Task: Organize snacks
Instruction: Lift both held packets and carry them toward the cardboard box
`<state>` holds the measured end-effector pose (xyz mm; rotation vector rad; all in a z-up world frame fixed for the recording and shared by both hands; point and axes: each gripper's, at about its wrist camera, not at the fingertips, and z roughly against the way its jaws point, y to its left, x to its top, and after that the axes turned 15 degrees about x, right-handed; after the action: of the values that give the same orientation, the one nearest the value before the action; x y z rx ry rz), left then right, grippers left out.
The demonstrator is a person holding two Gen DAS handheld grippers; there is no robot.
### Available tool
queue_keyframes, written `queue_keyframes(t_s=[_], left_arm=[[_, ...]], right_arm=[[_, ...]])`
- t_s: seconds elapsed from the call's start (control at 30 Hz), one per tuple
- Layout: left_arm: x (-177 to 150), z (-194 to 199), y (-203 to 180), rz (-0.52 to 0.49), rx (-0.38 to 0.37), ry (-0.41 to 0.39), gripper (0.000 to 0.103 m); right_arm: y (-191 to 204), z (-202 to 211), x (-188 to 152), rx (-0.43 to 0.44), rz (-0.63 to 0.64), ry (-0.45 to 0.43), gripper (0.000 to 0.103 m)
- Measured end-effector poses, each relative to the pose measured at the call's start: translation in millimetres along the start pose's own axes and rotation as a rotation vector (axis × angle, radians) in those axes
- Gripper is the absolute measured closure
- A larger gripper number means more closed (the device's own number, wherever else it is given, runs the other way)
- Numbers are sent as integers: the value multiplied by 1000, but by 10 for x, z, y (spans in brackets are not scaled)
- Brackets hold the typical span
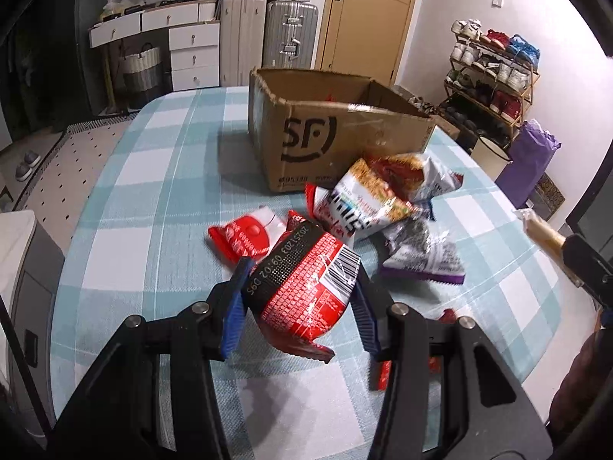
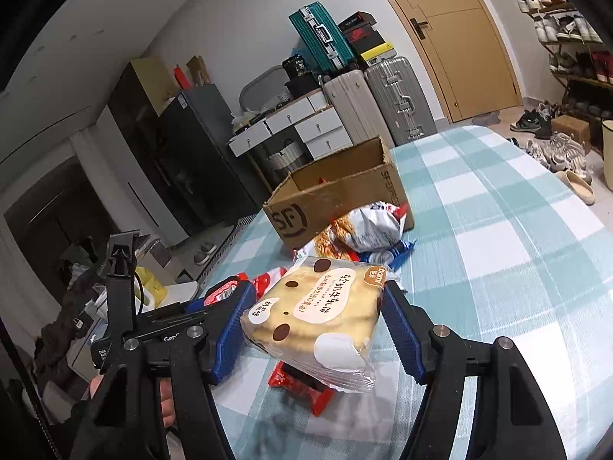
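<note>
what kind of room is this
Likely a home bedroom or entry area used for storage: suitcases stacked by a door, a full shoe rack, and a white drawer unit.

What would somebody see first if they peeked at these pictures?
Two claws, each gripping a snack: the left claw squeezes a red packet, the right claw a yellow cake pack. Behind them, an open cardboard box sits on the checked tablecloth, with more snack bags piled against its front.

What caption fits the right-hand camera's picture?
Right tongs grip a wrapped cake above the checked tablecloth, cardboard box beyond.
</note>
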<state>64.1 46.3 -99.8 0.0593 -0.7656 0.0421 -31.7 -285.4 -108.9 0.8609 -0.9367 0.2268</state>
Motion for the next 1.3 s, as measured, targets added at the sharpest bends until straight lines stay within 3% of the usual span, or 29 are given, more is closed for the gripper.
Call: queue_keyframes(t_s=[0.4,0.67,1.3], left_arm=[[389,97,-114,-13,-35,-49,57],[764,190,-169,-26,-54,-92,57],[1696,29,-281,-27,-95,-102,57]], right_arm=[[85,-45,326,12,52,-25,35],[167,-148,726,33,107,-56,35],[248,-687,1698,83,205,-40,35]])
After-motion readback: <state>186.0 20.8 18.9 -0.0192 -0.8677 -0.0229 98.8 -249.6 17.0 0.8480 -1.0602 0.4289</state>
